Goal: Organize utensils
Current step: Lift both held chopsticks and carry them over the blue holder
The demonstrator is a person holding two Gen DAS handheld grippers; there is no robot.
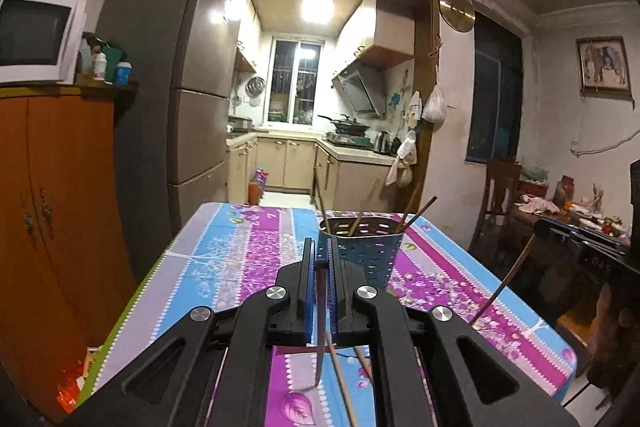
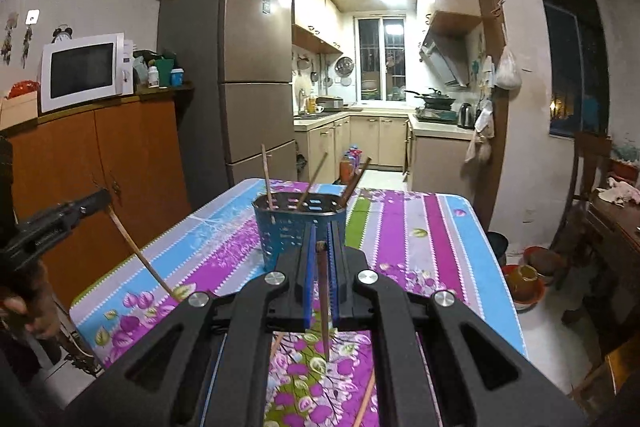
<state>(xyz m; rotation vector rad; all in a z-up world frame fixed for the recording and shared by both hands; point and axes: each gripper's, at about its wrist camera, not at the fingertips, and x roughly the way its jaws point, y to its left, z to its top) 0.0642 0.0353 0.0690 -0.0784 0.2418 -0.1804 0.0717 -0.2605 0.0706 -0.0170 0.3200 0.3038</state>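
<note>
The left gripper [image 1: 320, 259] and right gripper [image 2: 320, 245] are each clamped on one chopstick hanging down. The blue perforated holder [image 1: 362, 247] stands at twelve o'clock on the floral tablecloth [image 1: 240, 247]. Loose chopsticks [image 1: 342, 379] remain below. Best to tip each stick upright above the rim before releasing, one hand at a time.

Two grippers showed, the left gripper [image 1: 319, 259] and the right gripper [image 2: 320, 242]; each pinched one chopstick, the left's chopstick [image 1: 321, 323] and the right's chopstick [image 2: 323, 303], making two held chopsticks; one blue perforated holder [image 1: 360, 247] stood on the one table [image 1: 224, 247]; four chopsticks [image 1: 416, 215] leaned in it as seen from the left wrist, though only three could be made out from the right; at least two more loose chopsticks [image 2: 365, 403] lay on the flowered cloth beneath the grippers.
</note>
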